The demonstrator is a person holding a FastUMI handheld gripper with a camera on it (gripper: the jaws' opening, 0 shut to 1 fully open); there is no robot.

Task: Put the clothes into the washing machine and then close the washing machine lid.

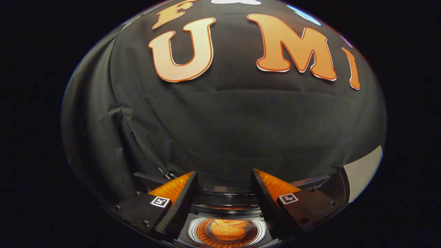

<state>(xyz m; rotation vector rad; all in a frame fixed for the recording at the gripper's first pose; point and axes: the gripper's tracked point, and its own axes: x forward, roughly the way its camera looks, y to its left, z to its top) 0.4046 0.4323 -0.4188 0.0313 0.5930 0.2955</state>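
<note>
My gripper is open, its fingers spread wide with nothing held between them. Below and between the fingers lies the small washing machine, its round drum opening facing up. An orange piece of clothing lies bunched inside the drum. Just beyond the drum a dark glossy band looks like the raised lid, though I cannot tell for sure. The fingers hang above the machine and touch nothing.
The booth's black cloth wall rises close behind the machine. A pale flat surface shows off to the right of the right finger.
</note>
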